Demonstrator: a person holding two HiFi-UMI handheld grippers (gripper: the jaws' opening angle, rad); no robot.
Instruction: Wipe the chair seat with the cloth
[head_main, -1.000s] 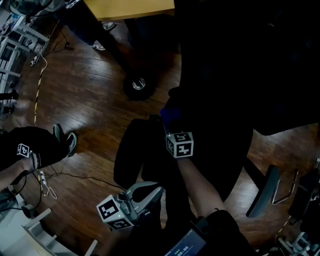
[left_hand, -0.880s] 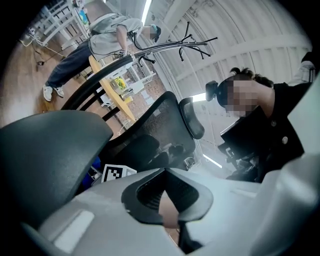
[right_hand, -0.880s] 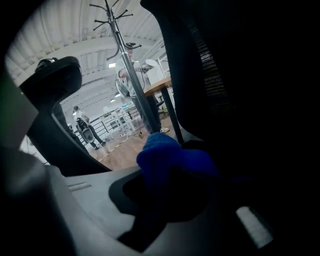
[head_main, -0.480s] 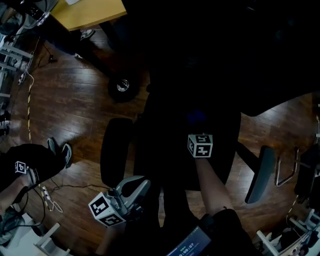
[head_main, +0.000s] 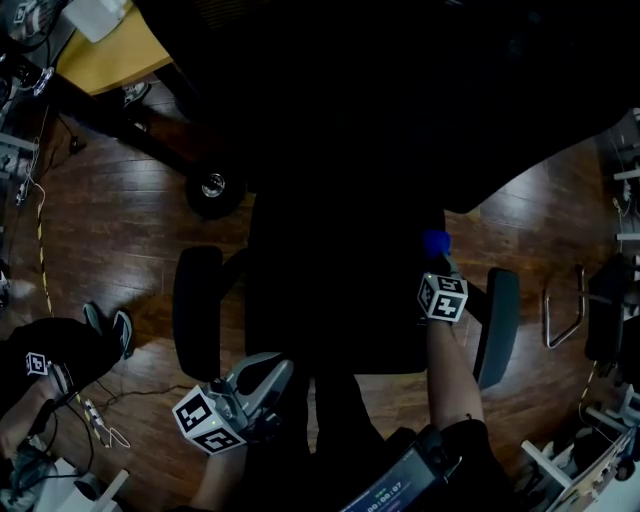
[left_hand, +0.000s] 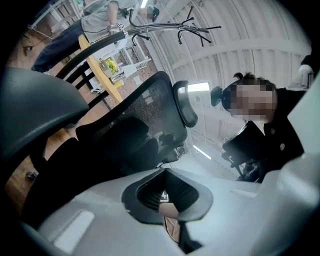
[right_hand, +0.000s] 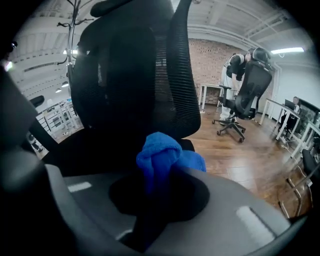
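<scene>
The black chair seat (head_main: 335, 285) fills the middle of the head view, with an armrest on each side. My right gripper (head_main: 438, 265) is at the seat's right edge, just inside the right armrest (head_main: 497, 325), shut on the blue cloth (head_main: 435, 243). In the right gripper view the bunched cloth (right_hand: 162, 155) sticks up out of the right gripper (right_hand: 159, 197), in front of the mesh backrest (right_hand: 135, 75). My left gripper (head_main: 268, 370) hangs off the seat's front left corner, shut with nothing in it. The left gripper (left_hand: 167, 202) looks across the left armrest (left_hand: 35, 110) at the backrest (left_hand: 145, 110).
A yellow table (head_main: 105, 50) and a chair caster (head_main: 213, 185) lie at the far left. A seated person's shoes (head_main: 105, 330) and floor cables are at the left. A metal frame (head_main: 565, 310) stands right. Another office chair (right_hand: 245, 100) stands across the wooden floor.
My right gripper has carried the cloth across the seat from its left side to its right edge by the armrest. The left gripper has stayed about where it was.
</scene>
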